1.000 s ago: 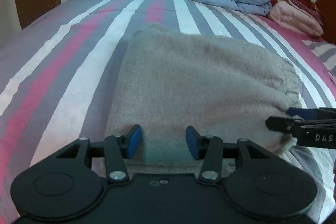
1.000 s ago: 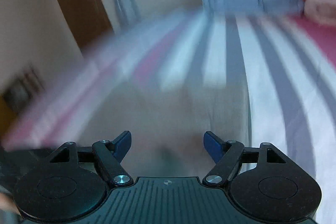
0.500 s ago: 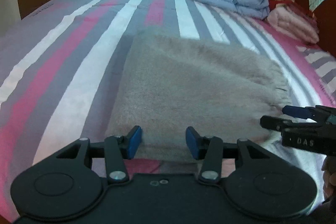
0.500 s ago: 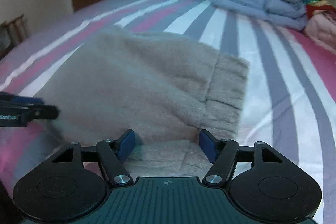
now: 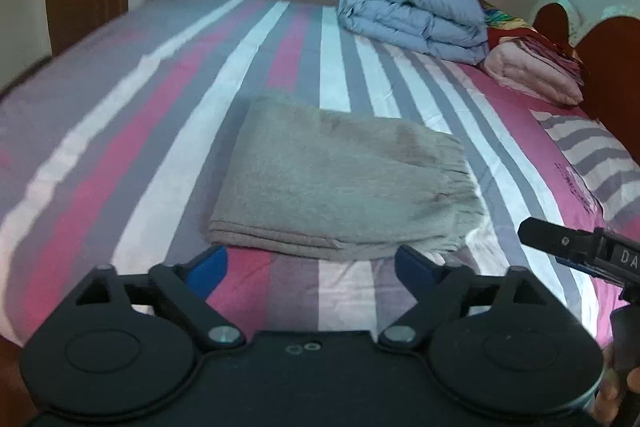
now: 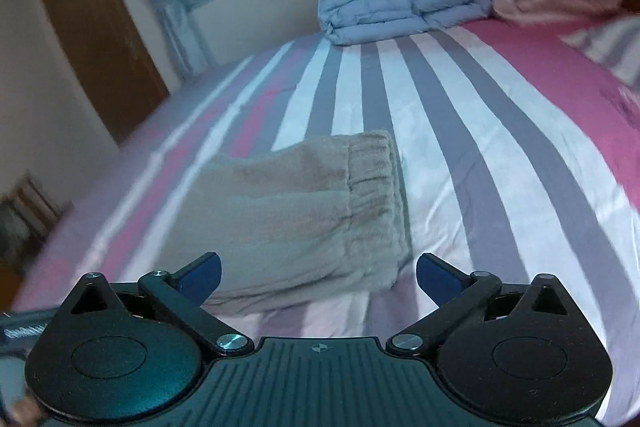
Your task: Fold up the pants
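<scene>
One pair of grey-beige fleecy pants (image 5: 340, 183) lies folded into a compact, thick rectangle on the striped bed sheet (image 5: 120, 155), near the front edge of the bed. Stacked layers show along its near edge, and the gathered elastic waistband (image 6: 374, 195) forms its right-hand end. Its long axis runs roughly left to right across both views, crossing the pink, white and grey stripes, with the waistband end pointing right toward the pillow (image 5: 592, 155) side.

Both tools are off the fabric. Left tool (image 5: 310, 265) hovers low just in front of the near folded edge, its blue-padded fingers spread wide and holding nothing. Right tool (image 6: 318, 271) sits just before the waistband corner, likewise spread wide with nothing held; in the left view it appears at the right edge, fingers pointing left toward the pants.

Farther back on the bed rest a folded pale blue comforter (image 5: 412, 15) and a pink folded blanket (image 5: 532, 75) beside it
</scene>
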The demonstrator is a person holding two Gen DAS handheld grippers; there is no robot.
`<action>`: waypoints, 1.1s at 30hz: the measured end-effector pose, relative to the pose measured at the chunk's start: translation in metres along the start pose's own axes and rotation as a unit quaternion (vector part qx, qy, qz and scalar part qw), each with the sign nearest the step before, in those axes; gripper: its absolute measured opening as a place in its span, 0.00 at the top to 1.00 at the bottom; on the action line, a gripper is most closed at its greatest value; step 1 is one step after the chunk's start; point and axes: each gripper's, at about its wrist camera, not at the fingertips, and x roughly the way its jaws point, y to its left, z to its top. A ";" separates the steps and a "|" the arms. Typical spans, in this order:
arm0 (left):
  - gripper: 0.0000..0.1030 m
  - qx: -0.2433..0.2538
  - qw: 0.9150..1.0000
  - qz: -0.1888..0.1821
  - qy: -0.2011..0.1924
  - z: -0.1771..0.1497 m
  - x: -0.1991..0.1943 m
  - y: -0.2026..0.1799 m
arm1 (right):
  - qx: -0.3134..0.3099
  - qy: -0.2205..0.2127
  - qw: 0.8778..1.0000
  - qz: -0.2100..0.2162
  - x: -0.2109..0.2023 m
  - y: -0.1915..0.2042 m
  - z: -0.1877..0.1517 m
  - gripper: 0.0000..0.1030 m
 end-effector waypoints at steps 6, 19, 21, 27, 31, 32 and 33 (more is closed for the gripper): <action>0.06 0.036 0.999 0.012 -0.038 -0.025 -0.061 -0.024 | 0.033 -0.027 0.999 0.015 -0.071 0.010 -0.023 0.00; 0.06 0.085 0.993 0.043 -0.075 -0.098 -0.149 -0.051 | 0.032 -0.084 0.995 0.039 -0.169 0.032 -0.086 0.00; 0.06 0.094 0.991 0.049 -0.086 -0.109 -0.166 -0.054 | 0.032 -0.096 0.994 0.043 -0.184 0.036 -0.093 0.00; 0.06 0.043 0.994 0.011 -0.104 -0.114 -0.194 -0.038 | 0.018 -0.121 0.992 0.041 -0.216 0.055 -0.104 0.00; 0.06 0.045 0.987 0.073 -0.135 -0.096 -0.197 -0.048 | -0.029 -0.138 0.990 0.009 -0.224 0.080 -0.103 0.00; 0.06 0.054 0.985 0.085 -0.143 -0.091 -0.198 -0.052 | -0.046 -0.142 0.989 -0.006 -0.224 0.087 -0.101 0.00; 0.06 0.065 0.983 0.094 -0.145 -0.087 -0.198 -0.057 | -0.062 -0.146 0.987 -0.026 -0.225 0.096 -0.098 0.00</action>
